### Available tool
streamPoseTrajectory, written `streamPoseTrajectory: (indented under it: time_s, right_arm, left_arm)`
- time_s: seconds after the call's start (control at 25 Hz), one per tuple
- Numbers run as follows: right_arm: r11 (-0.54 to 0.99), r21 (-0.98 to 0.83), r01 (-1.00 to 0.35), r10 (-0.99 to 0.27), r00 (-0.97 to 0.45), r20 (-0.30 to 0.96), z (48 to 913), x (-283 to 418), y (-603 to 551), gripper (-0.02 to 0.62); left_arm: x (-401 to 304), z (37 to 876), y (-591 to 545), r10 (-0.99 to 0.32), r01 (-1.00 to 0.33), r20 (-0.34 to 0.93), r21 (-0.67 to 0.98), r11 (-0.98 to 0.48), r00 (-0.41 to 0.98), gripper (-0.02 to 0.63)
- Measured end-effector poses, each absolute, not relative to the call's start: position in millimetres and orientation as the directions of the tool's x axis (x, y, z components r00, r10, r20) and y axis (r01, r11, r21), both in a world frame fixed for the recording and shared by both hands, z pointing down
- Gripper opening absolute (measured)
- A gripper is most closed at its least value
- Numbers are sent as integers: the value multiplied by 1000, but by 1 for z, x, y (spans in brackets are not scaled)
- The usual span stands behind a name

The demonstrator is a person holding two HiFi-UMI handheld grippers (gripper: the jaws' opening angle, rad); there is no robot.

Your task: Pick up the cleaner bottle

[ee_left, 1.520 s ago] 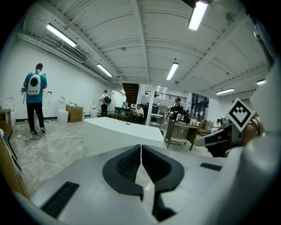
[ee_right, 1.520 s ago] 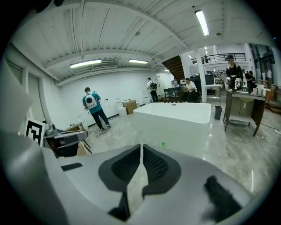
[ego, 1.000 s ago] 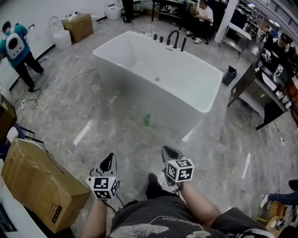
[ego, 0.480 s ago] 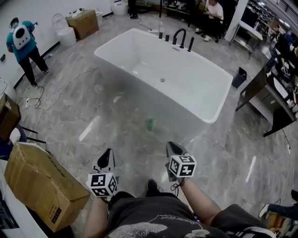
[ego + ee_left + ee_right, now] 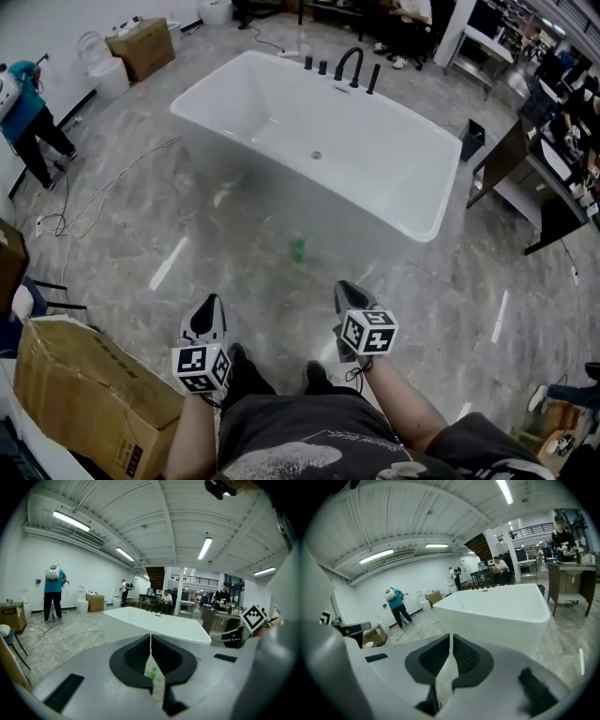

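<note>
Grey polished stone-look floor (image 5: 141,234) fills a large workshop hall, with a white freestanding oval bathtub (image 5: 375,202) set slantwise across its middle and black taps (image 5: 349,67) on the tub's far rim. A small green cleaner bottle (image 5: 297,248) stands upright on the floor just beside the tub's near long wall, apart from it, well away from the floor's left edge where the white wall runs. Both tools are held low over the near part of the floor, pointing toward the bottle and well apart from it. The left hand-held gripper (image 5: 210,305) is clenched with nothing gripped: its black ribbed pads meet at the tips, and in the left gripper view the bottle shows far off through the slit beneath them. The right hand-held gripper (image 5: 347,292) is likewise clenched and empty, its pads pressed together, facing the tub's end. A brown cardboard box (image 5: 84,389) sits at the floor's near left corner. Loose thin cables (image 5: 94,197) trail along the left edge, near a person in a teal top (image 5: 23,112) standing at the wall.
</note>
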State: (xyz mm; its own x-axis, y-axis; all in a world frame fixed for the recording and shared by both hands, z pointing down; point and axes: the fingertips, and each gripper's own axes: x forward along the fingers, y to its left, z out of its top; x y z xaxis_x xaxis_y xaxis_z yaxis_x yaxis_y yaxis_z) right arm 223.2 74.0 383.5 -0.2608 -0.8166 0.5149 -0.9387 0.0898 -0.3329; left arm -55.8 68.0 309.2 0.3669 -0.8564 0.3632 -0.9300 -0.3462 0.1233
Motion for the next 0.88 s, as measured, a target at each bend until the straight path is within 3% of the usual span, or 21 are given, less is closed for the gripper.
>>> streamPoseTrajectory:
  time_s: [0.48, 0.88]
  right_arm:
    - [-214, -277, -937, -834, 28, 551, 394, 167, 33, 32]
    - [-392, -201, -898, -764, 196, 615, 415, 165, 46, 32]
  left_arm:
    - [-120, 338, -41, -692, -781, 387, 145, -607, 610, 18]
    - [-125, 371, -92, -582, -692, 408, 205, -692, 703, 18]
